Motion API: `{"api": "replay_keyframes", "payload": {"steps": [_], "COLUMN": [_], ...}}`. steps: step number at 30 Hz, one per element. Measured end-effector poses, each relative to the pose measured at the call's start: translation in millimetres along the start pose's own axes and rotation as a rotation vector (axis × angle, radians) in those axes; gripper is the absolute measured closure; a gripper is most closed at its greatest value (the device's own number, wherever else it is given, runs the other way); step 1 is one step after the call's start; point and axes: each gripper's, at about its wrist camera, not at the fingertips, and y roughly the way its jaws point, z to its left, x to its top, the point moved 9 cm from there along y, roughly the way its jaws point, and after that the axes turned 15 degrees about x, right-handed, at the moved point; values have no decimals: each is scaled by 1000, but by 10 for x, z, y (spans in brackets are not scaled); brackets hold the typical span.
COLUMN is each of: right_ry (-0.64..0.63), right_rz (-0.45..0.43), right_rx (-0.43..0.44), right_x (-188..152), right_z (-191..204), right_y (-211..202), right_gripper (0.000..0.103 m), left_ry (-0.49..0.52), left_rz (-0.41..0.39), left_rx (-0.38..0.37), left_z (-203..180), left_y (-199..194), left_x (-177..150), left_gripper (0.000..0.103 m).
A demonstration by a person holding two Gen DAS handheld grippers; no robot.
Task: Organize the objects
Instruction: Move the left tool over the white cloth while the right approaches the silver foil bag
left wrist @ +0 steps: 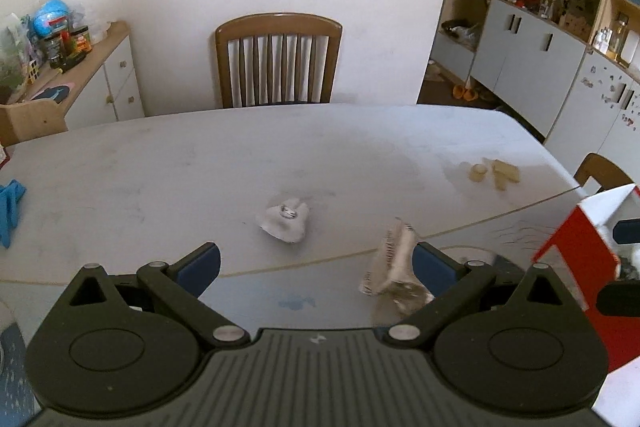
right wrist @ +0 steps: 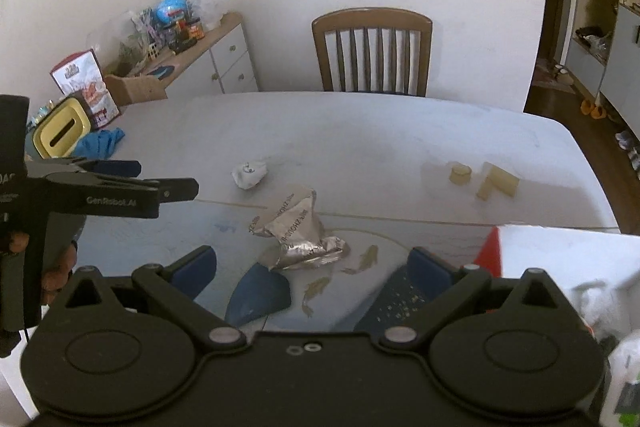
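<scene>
A crumpled silver foil wrapper (right wrist: 298,237) lies on the table; in the left wrist view it (left wrist: 394,267) sits just by the right finger. A crumpled white wrapper (left wrist: 285,219) lies further out, also in the right wrist view (right wrist: 249,174). Pale wooden blocks (left wrist: 494,173) (right wrist: 486,179) sit at the far right. My left gripper (left wrist: 316,263) is open and empty; it also shows in the right wrist view (right wrist: 160,183). My right gripper (right wrist: 312,267) is open and empty, just behind the foil wrapper. A red and white box (left wrist: 580,251) stands at the right.
A wooden chair (left wrist: 279,61) stands behind the white table (left wrist: 160,163). A blue cloth (right wrist: 100,143) and a yellow tissue box (right wrist: 60,133) lie at the table's left end. A sideboard with jars (right wrist: 188,39) stands at the wall. Cupboards (left wrist: 540,43) stand at the right.
</scene>
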Motion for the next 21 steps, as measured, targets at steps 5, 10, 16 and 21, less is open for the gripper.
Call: {"api": "replay_keyframes", "payload": {"steps": [5, 10, 16, 21], "right_ry": [1, -34, -70, -113], "right_rz": [33, 56, 98, 131], "right_rx": [-15, -20, -23, -26], "right_x": [54, 72, 18, -17], "right_z": [-17, -44, -115, -123], "right_y": [292, 574, 908, 1130], "right_gripper": [2, 2, 2, 2], "left_ry": [20, 12, 12, -4], "left_rz": [17, 37, 64, 71], "left_rx": [-9, -24, -16, -5], "left_z": [26, 19, 46, 78], "left_y": [326, 642, 1017, 1267], "left_x": [22, -13, -74, -93], "left_gripper": [0, 0, 0, 0]}}
